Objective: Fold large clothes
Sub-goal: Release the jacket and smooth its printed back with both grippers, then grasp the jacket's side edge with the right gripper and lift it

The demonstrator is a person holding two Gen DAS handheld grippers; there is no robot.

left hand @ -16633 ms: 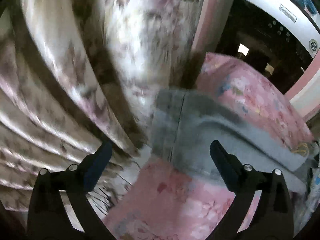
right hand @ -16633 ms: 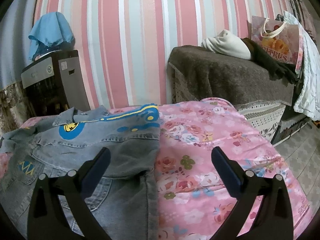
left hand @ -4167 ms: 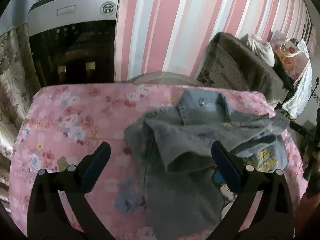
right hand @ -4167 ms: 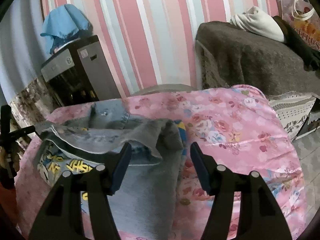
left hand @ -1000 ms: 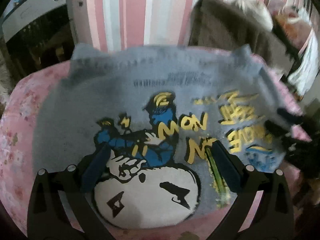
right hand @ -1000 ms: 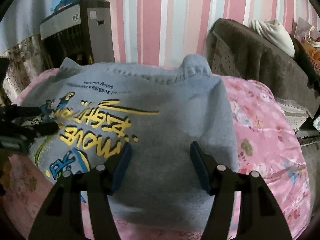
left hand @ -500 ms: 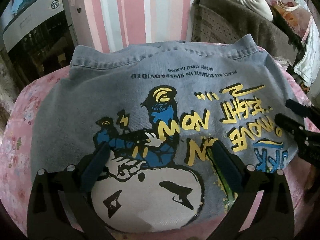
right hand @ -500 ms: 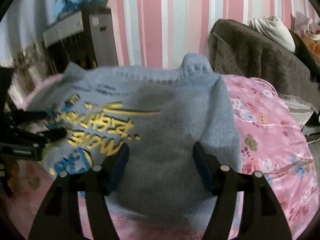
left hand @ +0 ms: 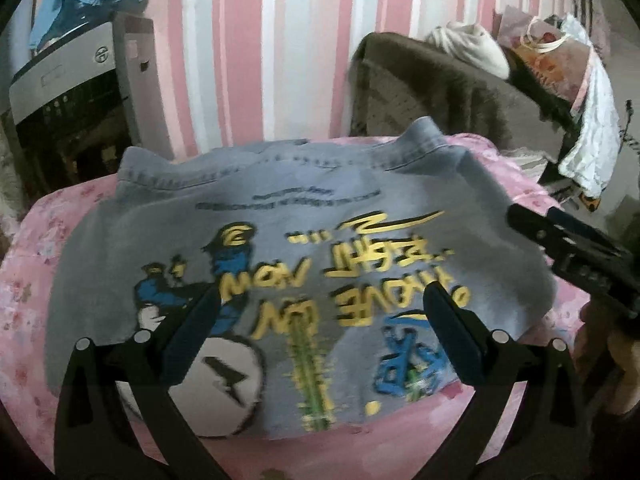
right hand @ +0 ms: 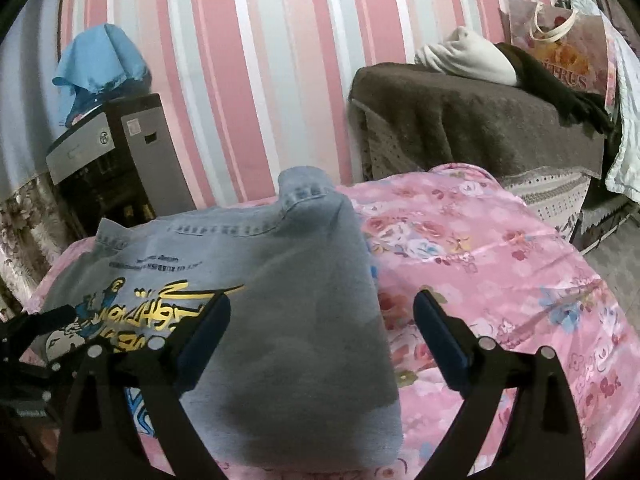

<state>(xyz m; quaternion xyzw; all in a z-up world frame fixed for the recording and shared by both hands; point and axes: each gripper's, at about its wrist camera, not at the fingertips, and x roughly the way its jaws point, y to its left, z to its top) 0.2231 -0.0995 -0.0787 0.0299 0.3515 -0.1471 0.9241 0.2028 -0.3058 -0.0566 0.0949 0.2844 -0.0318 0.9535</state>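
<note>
A folded grey-blue denim jacket with a yellow and blue cartoon print lies back side up on the pink floral bedspread. My left gripper is open and empty, hovering over the jacket's near edge. My right gripper is open and empty over the jacket's right side. The right gripper also shows at the right edge of the left wrist view, beside the jacket. The left gripper shows at the left edge of the right wrist view.
A pink striped wall stands behind the bed. A dark appliance with a blue cloth on top stands at the left. A brown-covered piece of furniture holding clothes and a gift bag stands at the right.
Both grippers have pulled back and up from the jacket. The right gripper's jaws have opened wider. The jacket lies still, folded with its print up.
</note>
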